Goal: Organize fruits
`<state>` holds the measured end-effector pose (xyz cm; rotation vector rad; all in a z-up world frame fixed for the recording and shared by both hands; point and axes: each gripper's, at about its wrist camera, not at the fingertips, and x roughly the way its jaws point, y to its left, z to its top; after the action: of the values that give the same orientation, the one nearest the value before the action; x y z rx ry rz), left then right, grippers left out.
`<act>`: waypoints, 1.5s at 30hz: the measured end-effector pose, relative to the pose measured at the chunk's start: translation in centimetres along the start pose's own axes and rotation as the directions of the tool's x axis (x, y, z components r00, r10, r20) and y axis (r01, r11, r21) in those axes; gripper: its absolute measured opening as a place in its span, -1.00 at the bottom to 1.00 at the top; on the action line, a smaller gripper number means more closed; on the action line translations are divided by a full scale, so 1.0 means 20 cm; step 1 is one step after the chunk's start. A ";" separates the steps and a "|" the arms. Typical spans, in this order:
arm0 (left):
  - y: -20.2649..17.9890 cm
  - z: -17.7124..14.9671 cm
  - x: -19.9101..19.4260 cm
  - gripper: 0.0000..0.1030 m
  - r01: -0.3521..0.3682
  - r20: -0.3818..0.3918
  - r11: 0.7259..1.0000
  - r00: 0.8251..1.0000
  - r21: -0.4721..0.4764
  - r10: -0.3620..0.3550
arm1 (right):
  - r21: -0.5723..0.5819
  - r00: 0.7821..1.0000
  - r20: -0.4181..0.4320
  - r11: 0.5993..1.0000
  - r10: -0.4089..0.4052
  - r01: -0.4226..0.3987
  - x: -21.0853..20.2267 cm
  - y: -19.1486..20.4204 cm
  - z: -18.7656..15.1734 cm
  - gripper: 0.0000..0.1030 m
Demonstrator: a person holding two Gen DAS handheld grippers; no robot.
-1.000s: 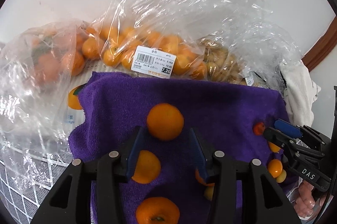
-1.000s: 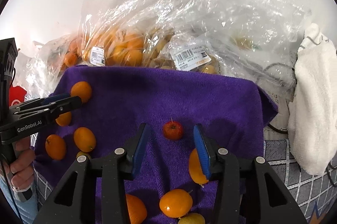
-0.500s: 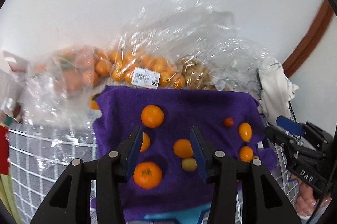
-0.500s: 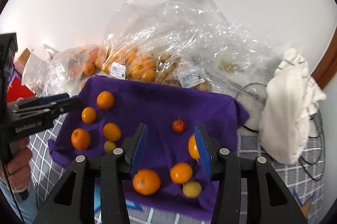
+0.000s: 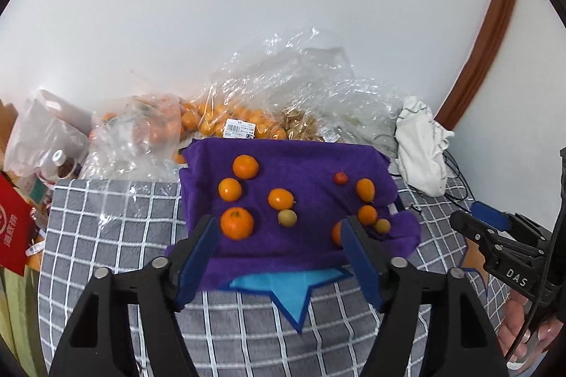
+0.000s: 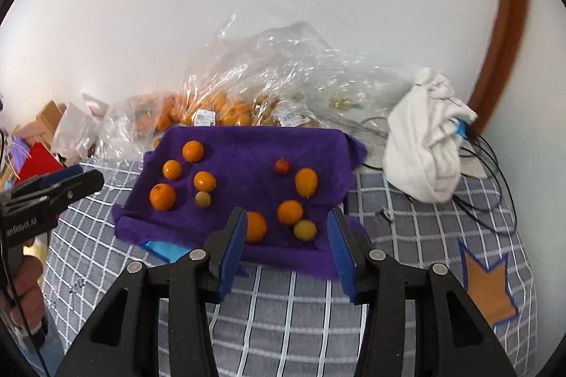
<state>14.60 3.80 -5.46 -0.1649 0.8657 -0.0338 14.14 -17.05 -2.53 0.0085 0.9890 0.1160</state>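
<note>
Fruits point(image 5: 237, 223) loose on purple towel point(image 5: 304, 161) | left gripper point(image 5: 279, 251) wide (empty) | right gripper point(image 6: 286, 246) wide

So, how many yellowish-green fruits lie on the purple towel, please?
2: left fruit among the left oranges, right fruit near the towel's front-right edge. Others may hide behind fingers.

Purple towel point(image 5: 304, 161) ahead of the jaws carries orange fruits point(image 5: 237, 223), two yellow-green ones point(image 5: 287, 218) and one small red fruit point(image 5: 340, 178). Cloth beneath point(image 6: 290, 306): grey with a white grid, a blue star patch point(image 5: 283, 285) just before the left jaws, an orange blue-edged patch point(image 6: 488, 285) right of the right jaws. Gripper pads point(image 6: 339, 246) blue, frames black. Beyond: clear bags of orange fruit point(image 5: 226, 118), white cloth point(image 6: 424, 143), red packet point(image 5: 14, 232).
</note>
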 end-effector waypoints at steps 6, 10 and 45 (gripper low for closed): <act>-0.05 -0.12 -0.18 0.45 -0.001 0.057 1.000 0.998 0.001 0.001 | -0.019 0.996 0.082 0.999 -0.041 0.043 -0.23 0.05 -0.12 0.66; -0.06 -0.17 -0.27 0.47 -0.016 0.086 1.000 0.996 -0.001 0.016 | 0.025 0.995 0.090 0.999 -0.033 0.031 -0.31 0.04 -0.19 0.79; -0.08 -0.31 -0.45 0.48 -0.030 0.136 1.000 0.990 -0.004 0.031 | 0.030 0.992 0.114 0.998 -0.061 0.058 -0.56 0.04 -0.38 0.81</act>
<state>4.14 2.21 -2.25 -0.1544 0.7323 0.0071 1.71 -17.64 2.70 0.0106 0.8752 0.0472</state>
